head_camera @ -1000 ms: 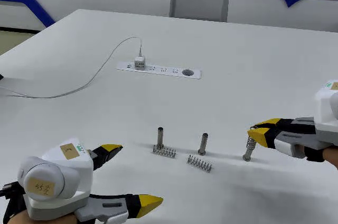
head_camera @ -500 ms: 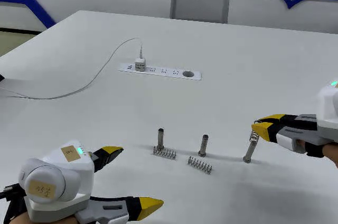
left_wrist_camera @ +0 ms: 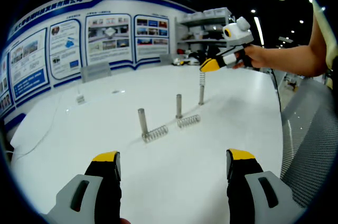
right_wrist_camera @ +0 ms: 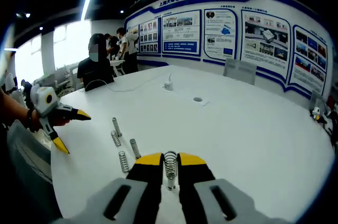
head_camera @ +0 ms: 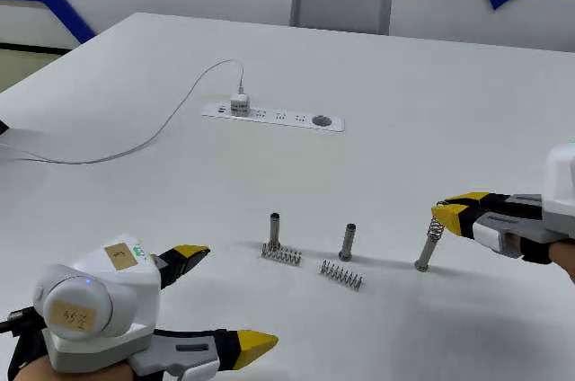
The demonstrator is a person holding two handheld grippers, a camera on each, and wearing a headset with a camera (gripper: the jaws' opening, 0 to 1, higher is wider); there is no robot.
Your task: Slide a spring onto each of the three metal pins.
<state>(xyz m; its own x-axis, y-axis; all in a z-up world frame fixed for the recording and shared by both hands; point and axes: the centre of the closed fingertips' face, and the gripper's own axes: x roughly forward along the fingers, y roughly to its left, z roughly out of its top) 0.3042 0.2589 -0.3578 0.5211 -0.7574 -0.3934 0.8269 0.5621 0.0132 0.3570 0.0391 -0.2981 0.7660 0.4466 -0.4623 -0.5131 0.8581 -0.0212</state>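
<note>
Rightward a little since a second ago, the right claw (head_camera: pixel 446 217) grips a small coiled steel spring (head_camera: pixel 435 229) atop the leaning grey metal pin (head_camera: pixel 424 255). Meanwhile the left claw (head_camera: pixel 225 297) hovers open above the white tabletop (head_camera: pixel 404 129); two loose springs (head_camera: pixel 280 255) lie beside two upright pins (head_camera: pixel 275 230).

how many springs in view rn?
3. One spring atop the far-right pin, between the right gripper's jaws; one lying by the left pin; one lying near the middle pin. None seem hidden.

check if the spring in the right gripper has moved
Yes: in the head view the spring, held by the right gripper, went slightly up and right against the middle pin; the foot of the right pin stayed put.
</note>
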